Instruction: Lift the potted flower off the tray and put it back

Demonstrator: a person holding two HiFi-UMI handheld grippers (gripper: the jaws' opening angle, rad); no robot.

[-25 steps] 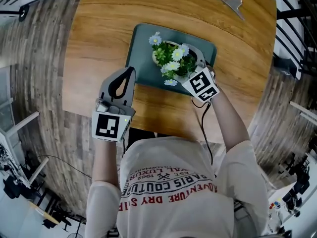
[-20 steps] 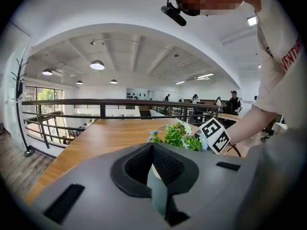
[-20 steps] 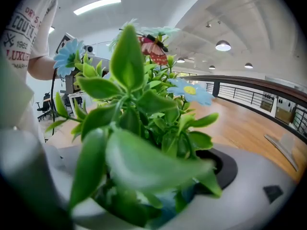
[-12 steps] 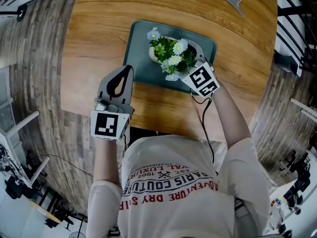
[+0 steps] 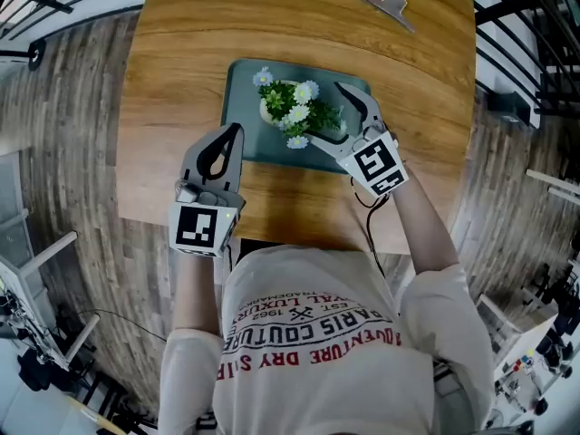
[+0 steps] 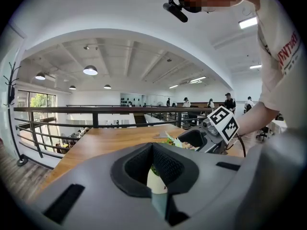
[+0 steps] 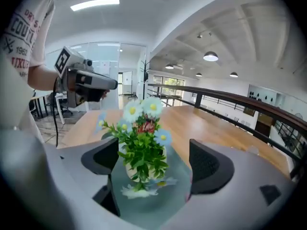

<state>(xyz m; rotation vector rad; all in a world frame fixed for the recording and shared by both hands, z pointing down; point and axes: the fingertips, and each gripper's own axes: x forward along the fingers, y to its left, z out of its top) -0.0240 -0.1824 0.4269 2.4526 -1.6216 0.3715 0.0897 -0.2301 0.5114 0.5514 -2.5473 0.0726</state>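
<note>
The potted flower, white and pale-blue daisies in a cream pot, stands upright on the grey-green tray in the middle of the wooden table. My right gripper is at the pot's right side with its jaws open; the flower shows in the gap between the pads, untouched by either. My left gripper hovers at the tray's near-left edge, shut and empty. In the left gripper view the closed jaws cover most of the pot.
A metal clip lies near the table's far right corner. The wooden table ends close to the person's body; plank floor and black railings surround it. Bare tabletop lies left of and beyond the tray.
My right gripper's jaws have opened and let go of the pot, drawing back a little to the right. The pot now stands on the tray. The left gripper has stayed put.
</note>
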